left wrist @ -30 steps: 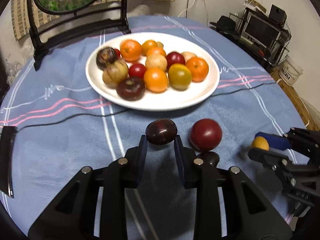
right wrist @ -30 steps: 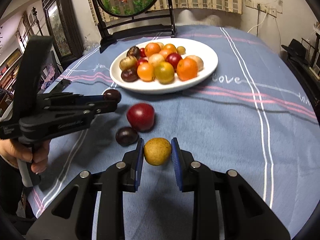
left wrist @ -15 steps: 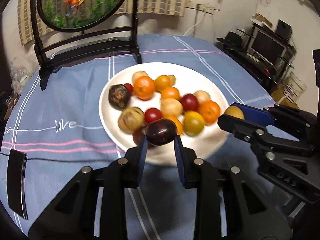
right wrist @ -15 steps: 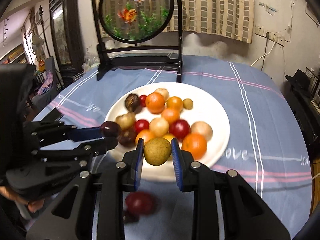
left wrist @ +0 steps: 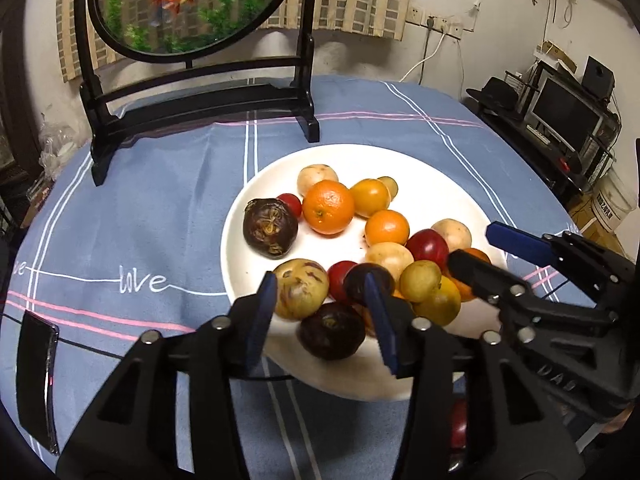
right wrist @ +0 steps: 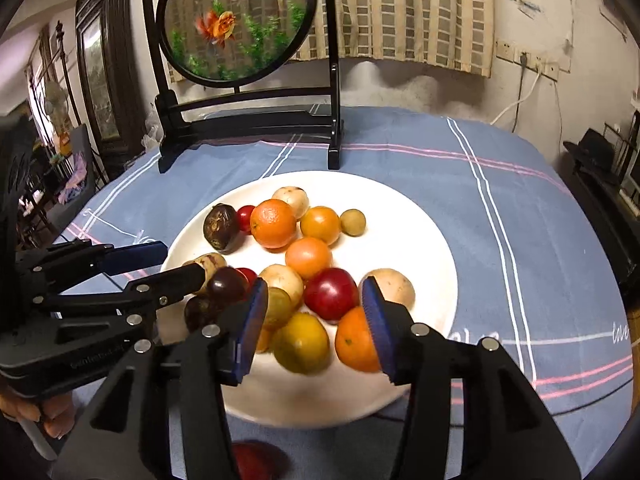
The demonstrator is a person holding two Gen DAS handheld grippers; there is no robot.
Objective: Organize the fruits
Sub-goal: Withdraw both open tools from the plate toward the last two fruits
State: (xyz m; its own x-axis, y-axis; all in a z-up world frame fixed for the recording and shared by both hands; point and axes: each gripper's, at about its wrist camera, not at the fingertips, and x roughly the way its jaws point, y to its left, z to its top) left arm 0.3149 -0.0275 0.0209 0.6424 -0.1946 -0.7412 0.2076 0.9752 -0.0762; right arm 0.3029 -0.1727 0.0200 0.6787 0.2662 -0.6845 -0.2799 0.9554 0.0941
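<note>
— Blue checked cloth covers the round bench point(left wrist: 160, 200), and a round fish tank on a black stand point(left wrist: 192, 4) fills the upper left. What's the step in hand?

— Letting go over the wide white plate point(left wrist: 400, 160), which sits mid-frame in both views. It carries a heap of oranges, red plums and pale round fruit.

— And the tools?

— The left gripper point(left wrist: 320, 284) hangs over the plate's near rim. Its jaws are opening and the pads press on nothing. The right gripper point(right wrist: 314, 284), low centre in its own view, is opening too, and it pinches nothing either.

— Where are the fruits nearest them?

— A small dark purple plum point(left wrist: 356, 282) rests on the heap, right beside the left gripper's right-hand pad. A dull yellow-brown fruit point(right wrist: 278, 304) lies just beside the right gripper's left-hand pad.

— So how should this be finished?

— I'd spread both wider before lifting. Then I'd draw each one up and back, so no pad nudges a round fruit off the heap. The two tools sit close together, so I'd pull them away one at a time.

— Anything left?

— One round red plum point(right wrist: 256, 460) lies on the cloth at the bottom edge, off the plate. It looks like the next pick.
</note>
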